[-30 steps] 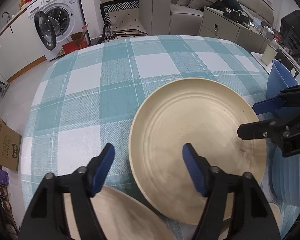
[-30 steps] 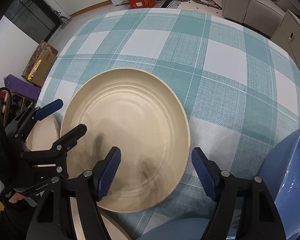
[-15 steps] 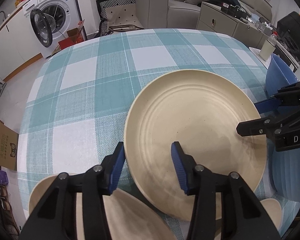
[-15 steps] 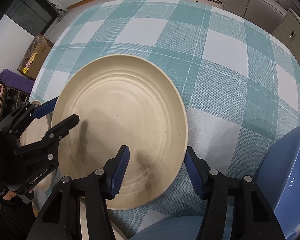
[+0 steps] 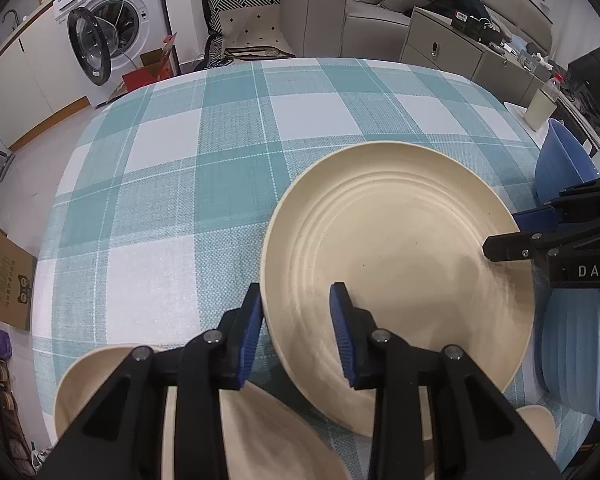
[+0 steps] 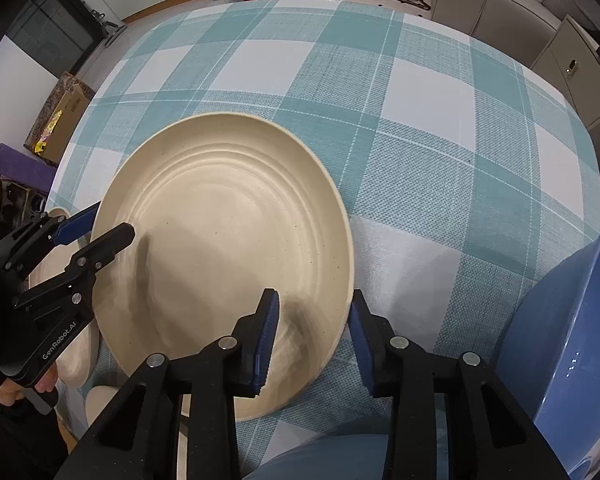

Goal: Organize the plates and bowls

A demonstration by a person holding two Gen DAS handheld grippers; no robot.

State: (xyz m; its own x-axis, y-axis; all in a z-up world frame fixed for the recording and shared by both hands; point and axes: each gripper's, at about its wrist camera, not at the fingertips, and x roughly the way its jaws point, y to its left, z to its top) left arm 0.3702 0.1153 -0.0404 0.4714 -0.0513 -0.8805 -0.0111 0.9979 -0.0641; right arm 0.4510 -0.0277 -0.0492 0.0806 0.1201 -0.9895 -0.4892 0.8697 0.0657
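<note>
A large cream plate (image 5: 400,256) with ridged rings lies on the teal checked tablecloth (image 5: 220,168); it also shows in the right wrist view (image 6: 220,248). My left gripper (image 5: 296,320) straddles the plate's left rim, one finger outside and one over the plate, still apart. My right gripper (image 6: 312,328) straddles the opposite rim the same way, narrowed but with a gap. More cream plates (image 5: 112,384) lie under the left gripper. Blue bowls (image 5: 572,352) stand at the right.
A tilted blue bowl (image 6: 572,340) sits close to the right gripper. A small cream dish (image 5: 536,428) lies at the table's near edge. A white bottle (image 5: 542,106) stands at the far right. Cardboard boxes, a washing machine and sofas surround the table.
Both grippers have narrowed from wide open and moved onto opposite rims of the large plate. The plate sits where it was on the cloth.
</note>
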